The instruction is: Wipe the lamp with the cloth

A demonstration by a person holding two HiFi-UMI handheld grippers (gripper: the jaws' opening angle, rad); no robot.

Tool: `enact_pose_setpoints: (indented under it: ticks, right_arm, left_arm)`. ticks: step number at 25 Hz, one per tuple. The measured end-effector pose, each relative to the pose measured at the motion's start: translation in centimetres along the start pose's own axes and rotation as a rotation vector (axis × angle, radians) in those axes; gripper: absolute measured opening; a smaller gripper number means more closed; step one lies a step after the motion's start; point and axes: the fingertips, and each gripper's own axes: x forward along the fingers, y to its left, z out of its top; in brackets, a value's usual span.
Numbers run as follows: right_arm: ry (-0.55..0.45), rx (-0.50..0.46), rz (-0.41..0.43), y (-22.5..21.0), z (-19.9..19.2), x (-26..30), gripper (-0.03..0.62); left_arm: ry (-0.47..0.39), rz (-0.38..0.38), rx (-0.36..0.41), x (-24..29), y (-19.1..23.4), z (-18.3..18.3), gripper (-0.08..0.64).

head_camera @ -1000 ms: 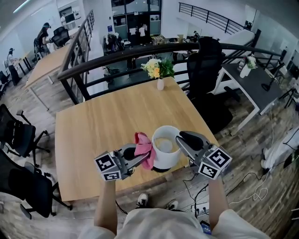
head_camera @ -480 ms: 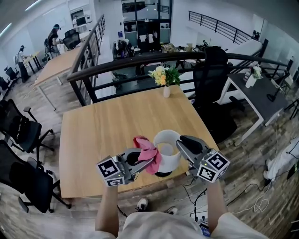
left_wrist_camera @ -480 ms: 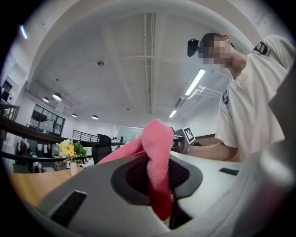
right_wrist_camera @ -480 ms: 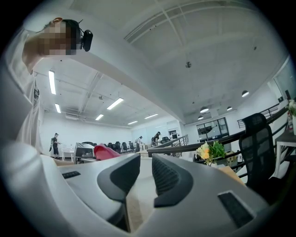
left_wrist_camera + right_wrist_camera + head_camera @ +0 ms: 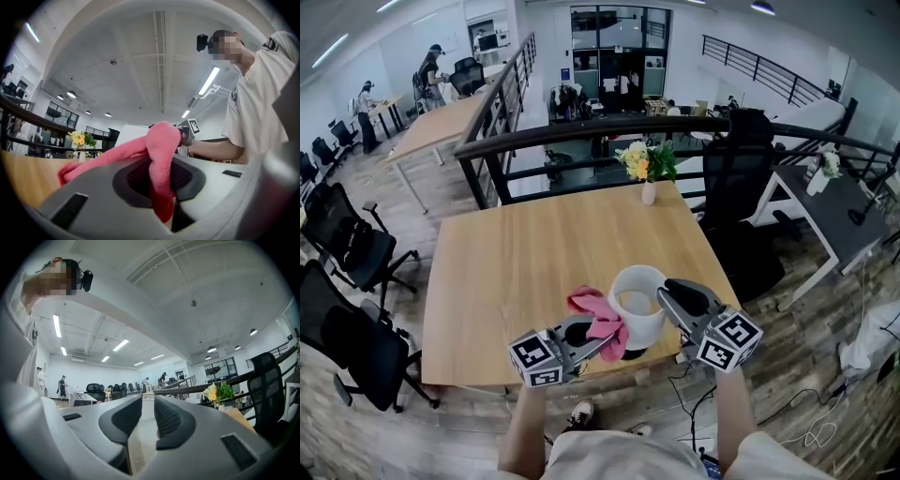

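Left of the lamp (image 5: 637, 307), the left gripper (image 5: 602, 339) pinches the soft cloth (image 5: 600, 317); the right gripper (image 5: 668, 292) clamps the lamp's thin, probably fragile rim.

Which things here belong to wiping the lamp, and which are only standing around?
For the job: pink cloth, white lamp, left tool holding the cloth, right tool on the lamp's rim.
Standing around: vase of flowers, black office chairs.

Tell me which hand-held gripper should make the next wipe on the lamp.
Left. The left hand-held gripper grips the pink cloth at the lamp's side; the right hand-held gripper only pinches its rim.
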Motion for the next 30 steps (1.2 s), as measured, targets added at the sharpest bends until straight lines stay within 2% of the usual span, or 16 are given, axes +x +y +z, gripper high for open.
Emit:
enact_pose_setpoints:
  ticks: [6, 10, 15, 19, 22, 27, 30]
  right_arm:
    - [0.02, 0.005, 0.062, -0.3, 0.1, 0.1, 0.074]
    - [0.065, -0.013, 0.121, -0.3, -0.2, 0.2, 0.058]
    - [0.064, 0.003, 0.133, -0.5, -0.2, 0.2, 0.055]
    - [0.063, -0.007, 0.121, -0.5, 0.2, 0.4, 0.055]
    - [0.031, 0.046, 0.115, -0.5, 0.1, 0.3, 0.048]
    - [-0.002, 0.051, 0.096, -0.3, 0.3, -0.2, 0.049]
    - [-0.015, 0.048, 0.103, -0.3, 0.2, -0.4, 0.048]
  left_arm:
    - [-0.015, 0.124, -0.032, -0.1, 0.9, -2.2, 0.092]
    - [0.024, 0.199, -0.046, -0.3, 0.9, -4.5, 0.092]
    - [0.083, 0.286, -0.056, -0.4, 1.0, -7.5, 0.092]
    - [0.12, 0.315, -0.056, -0.2, 0.6, -8.9, 0.092]
    - [0.127, 0.329, -0.042, -0.2, 0.0, -9.2, 0.092]
    - [0.138, 0.301, 0.047, 0.8, -2.1, -7.8, 0.092]
    - [0.121, 0.326, 0.085, 1.4, -2.5, -6.4, 0.092]
